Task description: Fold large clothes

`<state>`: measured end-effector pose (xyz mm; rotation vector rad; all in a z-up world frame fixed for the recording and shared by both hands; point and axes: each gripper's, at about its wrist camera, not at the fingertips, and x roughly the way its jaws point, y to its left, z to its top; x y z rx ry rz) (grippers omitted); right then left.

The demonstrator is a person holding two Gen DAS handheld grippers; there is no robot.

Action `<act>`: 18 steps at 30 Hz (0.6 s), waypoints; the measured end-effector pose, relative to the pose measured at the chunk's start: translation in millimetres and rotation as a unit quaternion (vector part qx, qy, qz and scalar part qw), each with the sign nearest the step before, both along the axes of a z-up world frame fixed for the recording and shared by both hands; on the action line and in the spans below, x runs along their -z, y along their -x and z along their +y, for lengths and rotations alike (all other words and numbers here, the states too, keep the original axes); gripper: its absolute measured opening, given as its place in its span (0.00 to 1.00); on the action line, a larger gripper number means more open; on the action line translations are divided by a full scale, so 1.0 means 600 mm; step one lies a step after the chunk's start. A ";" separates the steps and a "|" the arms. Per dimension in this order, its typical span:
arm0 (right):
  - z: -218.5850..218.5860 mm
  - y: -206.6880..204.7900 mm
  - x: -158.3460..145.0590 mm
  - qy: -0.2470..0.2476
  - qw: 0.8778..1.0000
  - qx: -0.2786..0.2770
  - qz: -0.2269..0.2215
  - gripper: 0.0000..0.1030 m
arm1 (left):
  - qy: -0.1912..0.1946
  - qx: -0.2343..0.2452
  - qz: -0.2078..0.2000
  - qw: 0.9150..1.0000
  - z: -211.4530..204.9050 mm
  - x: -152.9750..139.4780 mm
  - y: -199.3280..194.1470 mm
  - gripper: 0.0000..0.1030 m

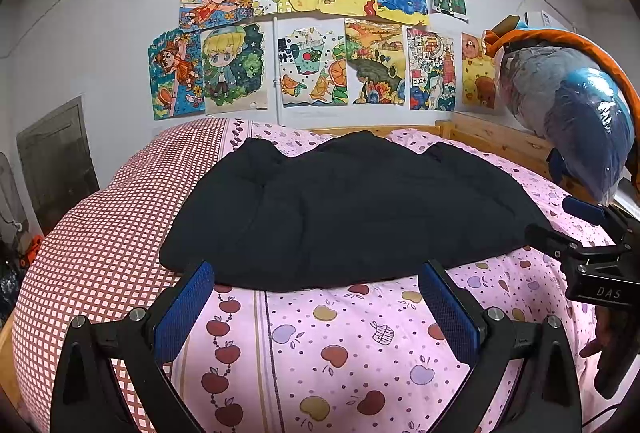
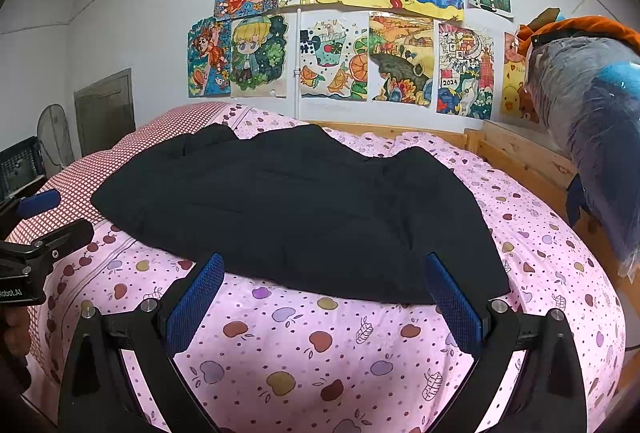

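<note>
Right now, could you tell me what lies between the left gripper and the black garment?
Only bare pink apple-print bedsheet separates the open left gripper from the black garment; the left wrist view shows it.

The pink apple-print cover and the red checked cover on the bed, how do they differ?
The pink apple-print cover shows scattered apples and dots; the red checked cover is a plain small grid. The pink one fills the middle and right of the bed; the checked one lies left. The black garment rests mostly on pink.

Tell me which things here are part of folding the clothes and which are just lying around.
For the job: black garment, spread on the pink bedcover; left gripper and right gripper, both open.

Just around: wall drawings, plastic-wrapped bundle, checked pillow.
</note>
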<state>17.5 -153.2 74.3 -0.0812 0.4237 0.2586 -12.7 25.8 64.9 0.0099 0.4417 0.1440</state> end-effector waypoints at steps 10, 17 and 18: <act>0.002 0.001 0.001 -0.001 1.000 0.001 0.001 0.95 | 0.000 0.000 0.001 1.000 -0.002 -0.001 0.000 1.00; 0.004 0.001 0.001 -0.001 1.000 0.001 0.000 0.95 | 0.001 0.001 0.001 1.000 -0.006 0.001 0.001 1.00; 0.005 0.001 0.001 -0.001 1.000 0.001 0.001 0.95 | 0.001 0.001 0.002 1.000 -0.005 0.001 0.001 1.00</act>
